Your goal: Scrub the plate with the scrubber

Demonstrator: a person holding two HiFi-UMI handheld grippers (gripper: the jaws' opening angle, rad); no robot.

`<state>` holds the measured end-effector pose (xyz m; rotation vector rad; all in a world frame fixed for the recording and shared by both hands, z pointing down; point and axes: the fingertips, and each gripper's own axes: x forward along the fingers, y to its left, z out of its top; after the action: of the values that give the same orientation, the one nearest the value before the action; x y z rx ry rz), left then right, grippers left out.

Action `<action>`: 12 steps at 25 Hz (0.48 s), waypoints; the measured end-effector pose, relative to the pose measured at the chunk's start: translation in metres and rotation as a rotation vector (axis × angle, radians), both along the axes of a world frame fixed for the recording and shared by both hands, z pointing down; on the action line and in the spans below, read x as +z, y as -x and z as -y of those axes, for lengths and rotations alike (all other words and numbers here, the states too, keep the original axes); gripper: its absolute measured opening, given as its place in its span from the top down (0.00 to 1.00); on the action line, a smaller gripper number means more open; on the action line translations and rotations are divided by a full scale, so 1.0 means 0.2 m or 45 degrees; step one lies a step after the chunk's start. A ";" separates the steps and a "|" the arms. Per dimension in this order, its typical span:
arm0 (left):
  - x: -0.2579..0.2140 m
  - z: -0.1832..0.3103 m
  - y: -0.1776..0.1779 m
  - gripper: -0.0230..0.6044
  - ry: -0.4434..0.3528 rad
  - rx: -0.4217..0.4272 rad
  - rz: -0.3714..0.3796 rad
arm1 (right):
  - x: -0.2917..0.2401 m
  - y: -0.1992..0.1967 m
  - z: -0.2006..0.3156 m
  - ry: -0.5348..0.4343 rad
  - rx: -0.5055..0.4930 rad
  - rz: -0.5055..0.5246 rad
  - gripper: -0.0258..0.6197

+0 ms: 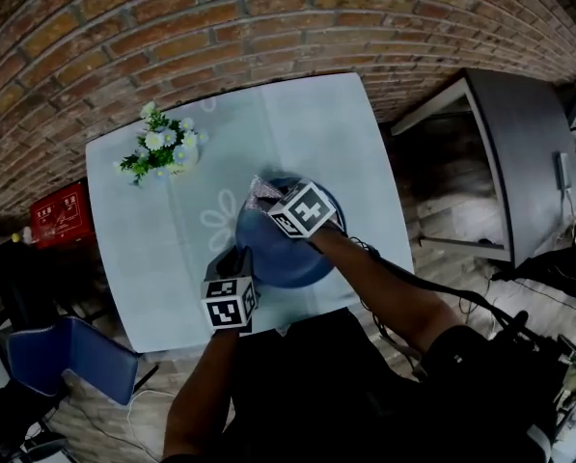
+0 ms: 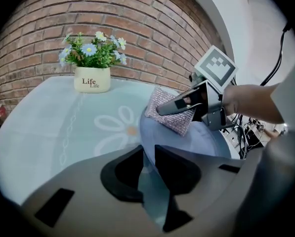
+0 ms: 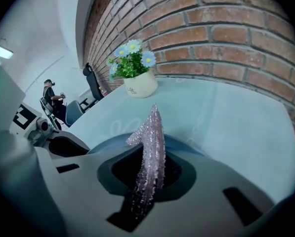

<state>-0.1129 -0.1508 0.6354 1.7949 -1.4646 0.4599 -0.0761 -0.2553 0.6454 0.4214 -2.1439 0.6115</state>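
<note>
A blue plate (image 1: 289, 258) lies on the pale blue table (image 1: 172, 249), near its front edge. My left gripper (image 1: 239, 258) is shut on the plate's near rim; in the left gripper view that rim (image 2: 146, 174) runs between the two jaws (image 2: 147, 154). Over the plate's far side my right gripper (image 1: 270, 199) is shut on a glittery pinkish scrubber (image 1: 262, 190). Seen from the left gripper, the scrubber (image 2: 172, 117) rests against the plate (image 2: 191, 142). In the right gripper view the scrubber (image 3: 151, 137) stands edge-on between the jaws (image 3: 148, 174), with the plate (image 3: 189, 146) just beyond.
A white pot of flowers (image 1: 162, 152) stands at the table's back left, in front of a brick wall. A grey desk (image 1: 524, 143) is to the right, a blue chair (image 1: 70, 355) and a red crate (image 1: 61, 215) to the left. A person (image 3: 51, 90) is far off.
</note>
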 end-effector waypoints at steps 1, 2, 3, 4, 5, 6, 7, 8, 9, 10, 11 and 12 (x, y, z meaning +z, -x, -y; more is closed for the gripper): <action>0.00 0.00 0.00 0.83 -0.004 0.013 0.013 | 0.00 -0.02 0.01 -0.008 0.033 -0.003 0.86; -0.01 0.01 0.01 0.83 -0.010 0.027 0.029 | 0.00 -0.04 0.03 -0.022 0.070 -0.007 0.86; -0.01 0.01 0.01 0.83 -0.015 0.039 0.042 | -0.01 -0.07 0.05 -0.038 0.107 -0.011 0.86; -0.01 0.01 0.01 0.83 -0.016 0.043 0.050 | -0.01 -0.10 0.06 -0.053 0.144 -0.017 0.86; -0.01 0.01 0.01 0.83 -0.014 0.041 0.054 | -0.01 -0.12 0.07 -0.063 0.179 -0.021 0.86; -0.01 0.01 0.00 0.83 -0.012 0.035 0.054 | 0.00 -0.14 0.08 -0.065 0.211 -0.022 0.86; -0.01 0.01 0.00 0.83 -0.010 0.029 0.056 | 0.00 -0.16 0.09 -0.066 0.242 -0.025 0.86; -0.01 0.01 0.00 0.83 -0.009 0.026 0.060 | 0.00 -0.19 0.10 -0.074 0.273 -0.035 0.86; -0.01 0.01 0.01 0.83 -0.009 0.027 0.066 | -0.01 -0.21 0.11 -0.084 0.308 -0.048 0.86; -0.01 0.01 0.01 0.83 -0.009 0.030 0.071 | -0.01 -0.25 0.12 -0.089 0.348 -0.058 0.86; -0.01 0.01 0.00 0.83 -0.007 0.034 0.075 | -0.01 -0.28 0.13 -0.091 0.391 -0.068 0.86; -0.01 0.00 0.00 0.83 -0.003 0.040 0.077 | -0.01 -0.32 0.14 -0.093 0.435 -0.078 0.86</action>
<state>-0.1134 -0.1516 0.6344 1.8224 -1.4806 0.5324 -0.0125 -0.2825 0.6428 0.8471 -2.0553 0.6999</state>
